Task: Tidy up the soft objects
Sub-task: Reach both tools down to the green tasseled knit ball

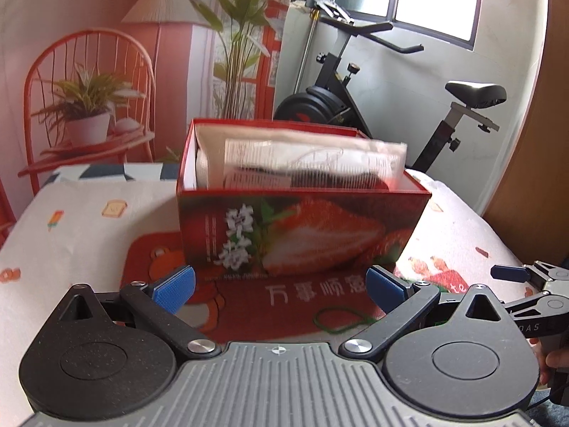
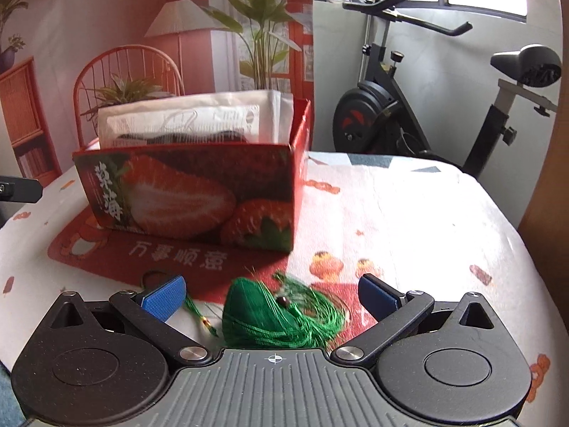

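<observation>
- The green tassel ornament (image 2: 281,315) is lying loose on the tabletop (image 2: 409,213), just in front of the strawberry box (image 2: 192,192) and between the blue pads of the right gripper (image 2: 272,293), which is standing fully spread and touching nothing.
- Risk: the pads are sitting either side of loose thread, so a closing pinch is likely catching only a few strands; the padded body could then be dangling or slipping out on the lift.
- Risk: the thin green cord loop (image 1: 338,320) is trailing toward the left gripper (image 1: 281,284); a snag there could be dragging the ornament sideways.
- Risk: the box is already holding a white packet (image 1: 313,163) standing above its rim; a careless drop could be knocking it or landing outside.
- The left gripper is also spread and empty, pointing downward at the box front over the red mat (image 1: 302,306).
- The right gripper is angling down toward the tabletop; a hand (image 1: 554,359) is gripping its handle in the left view.
</observation>
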`<action>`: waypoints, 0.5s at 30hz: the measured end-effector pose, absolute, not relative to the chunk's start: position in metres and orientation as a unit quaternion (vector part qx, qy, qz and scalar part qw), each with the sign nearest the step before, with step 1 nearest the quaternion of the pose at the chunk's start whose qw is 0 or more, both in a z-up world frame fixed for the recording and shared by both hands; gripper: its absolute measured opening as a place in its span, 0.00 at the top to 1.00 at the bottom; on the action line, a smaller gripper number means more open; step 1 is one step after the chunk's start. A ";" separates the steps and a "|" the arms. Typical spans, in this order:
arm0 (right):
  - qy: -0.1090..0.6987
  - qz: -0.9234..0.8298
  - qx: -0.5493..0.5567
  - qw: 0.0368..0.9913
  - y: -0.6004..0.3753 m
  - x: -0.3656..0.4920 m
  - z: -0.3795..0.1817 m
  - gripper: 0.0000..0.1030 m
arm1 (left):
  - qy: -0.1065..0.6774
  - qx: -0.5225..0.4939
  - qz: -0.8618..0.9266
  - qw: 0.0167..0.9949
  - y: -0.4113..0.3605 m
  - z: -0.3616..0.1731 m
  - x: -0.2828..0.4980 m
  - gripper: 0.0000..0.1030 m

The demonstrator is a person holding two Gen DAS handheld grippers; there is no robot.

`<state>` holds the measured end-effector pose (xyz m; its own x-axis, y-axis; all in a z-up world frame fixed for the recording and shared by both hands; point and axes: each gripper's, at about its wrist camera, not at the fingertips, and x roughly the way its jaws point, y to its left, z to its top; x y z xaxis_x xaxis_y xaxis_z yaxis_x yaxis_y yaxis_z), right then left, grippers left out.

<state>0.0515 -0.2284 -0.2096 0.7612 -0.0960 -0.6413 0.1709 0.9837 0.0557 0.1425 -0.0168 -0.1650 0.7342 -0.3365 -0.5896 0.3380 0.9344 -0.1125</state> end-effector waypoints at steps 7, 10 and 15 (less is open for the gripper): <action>0.358 -0.077 0.073 0.928 -0.238 0.045 -0.231 0.01 | 0.340 -0.005 -0.178 0.923 -0.018 -0.187 0.145 0.00; 0.366 -0.068 0.073 0.925 -0.238 0.046 -0.237 0.02 | 0.347 -0.010 -0.180 0.920 -0.019 -0.194 0.145 0.00; 0.392 -0.052 0.067 0.916 -0.232 0.054 -0.251 0.19 | 0.360 -0.021 -0.176 0.916 -0.017 -0.203 0.147 0.00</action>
